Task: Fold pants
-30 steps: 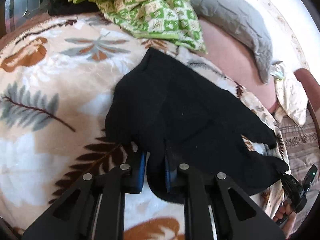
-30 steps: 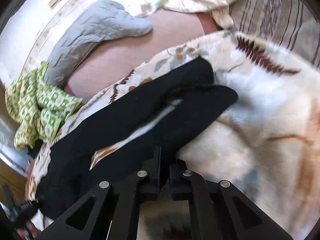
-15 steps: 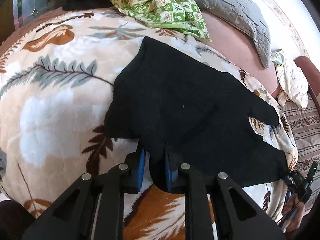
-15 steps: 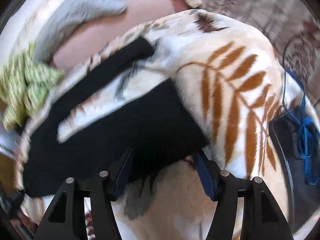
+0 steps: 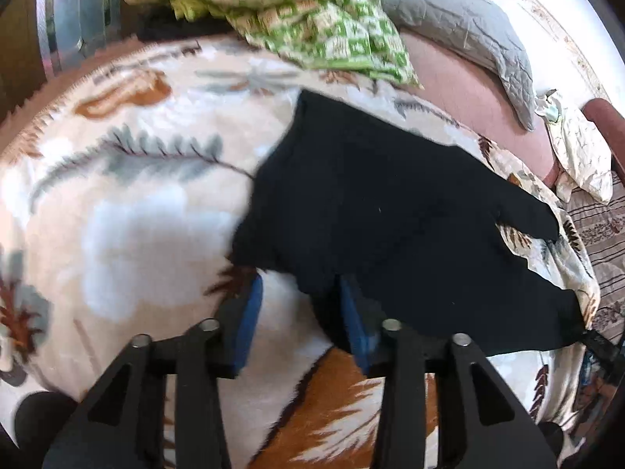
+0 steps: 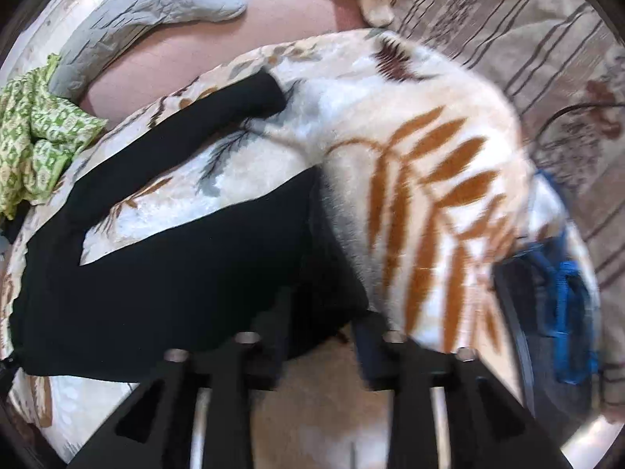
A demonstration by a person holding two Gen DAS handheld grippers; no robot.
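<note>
A plush cream blanket printed with brown, rust and grey-blue fern leaves covers the bed and fills most of both wrist views. Spread flat on it lies a pair of black knit pants, the waist end towards the left wrist camera and the two legs running away towards the far side of the bed; in the right wrist view the legs fork apart, with a wedge of blanket showing between them.

Beyond the blanket, a grey quilted pillow rests on a dusty-pink sheet, and a crumpled green-and-cream patterned cloth lies heaped at the blanket's far edge, near the pants but not touching them. A small cream printed cushion sits at the right edge of the left view. In the right view, a dark bag with bright blue straps lies just beside the blanket.

The left gripper, black with blue pads, has just been opening: its jaws stand apart, one pad lying against the pants' near edge and the other clear over bare blanket. The right gripper has just been closing; its jaws are apart astride the end of the nearer leg. Blur hides whether its pads touch the cloth.
</note>
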